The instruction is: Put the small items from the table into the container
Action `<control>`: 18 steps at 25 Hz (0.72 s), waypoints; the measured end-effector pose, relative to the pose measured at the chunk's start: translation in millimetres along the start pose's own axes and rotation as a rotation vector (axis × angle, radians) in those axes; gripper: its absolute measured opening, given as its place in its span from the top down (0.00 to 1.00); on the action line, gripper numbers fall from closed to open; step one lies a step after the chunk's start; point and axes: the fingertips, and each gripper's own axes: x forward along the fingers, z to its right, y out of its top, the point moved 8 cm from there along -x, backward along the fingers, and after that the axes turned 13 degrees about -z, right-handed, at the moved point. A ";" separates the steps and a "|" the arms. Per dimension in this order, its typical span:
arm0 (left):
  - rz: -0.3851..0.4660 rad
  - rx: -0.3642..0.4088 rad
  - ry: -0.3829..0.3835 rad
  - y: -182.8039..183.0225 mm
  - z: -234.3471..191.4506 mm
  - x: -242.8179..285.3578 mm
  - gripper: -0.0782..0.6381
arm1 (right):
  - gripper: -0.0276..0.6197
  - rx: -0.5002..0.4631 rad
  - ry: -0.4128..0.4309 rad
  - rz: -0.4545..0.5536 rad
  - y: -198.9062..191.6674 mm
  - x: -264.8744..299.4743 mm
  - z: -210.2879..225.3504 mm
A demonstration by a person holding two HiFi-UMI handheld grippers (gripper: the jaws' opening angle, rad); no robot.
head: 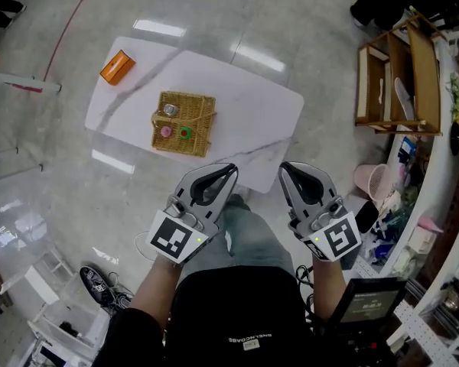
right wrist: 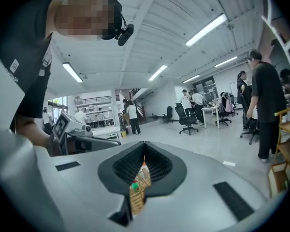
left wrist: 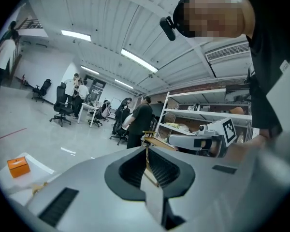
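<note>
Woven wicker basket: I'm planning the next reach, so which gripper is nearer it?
Left. The left gripper shows just below the woven wicker basket; the right gripper, farther right.

- Your shirt hem: one white print line, upside down, too small to read.
- Left marker cube, right marker cube: black-and-white square codes only, no letters or digits.
- Orange box: no legible label.
- Dark screen by your right side: text illegible.
</note>
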 end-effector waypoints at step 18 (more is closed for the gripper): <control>0.033 0.047 0.009 48.8 36.9 -38.0 0.88 | 0.94 -0.005 -0.012 0.058 54.2 -33.8 -31.1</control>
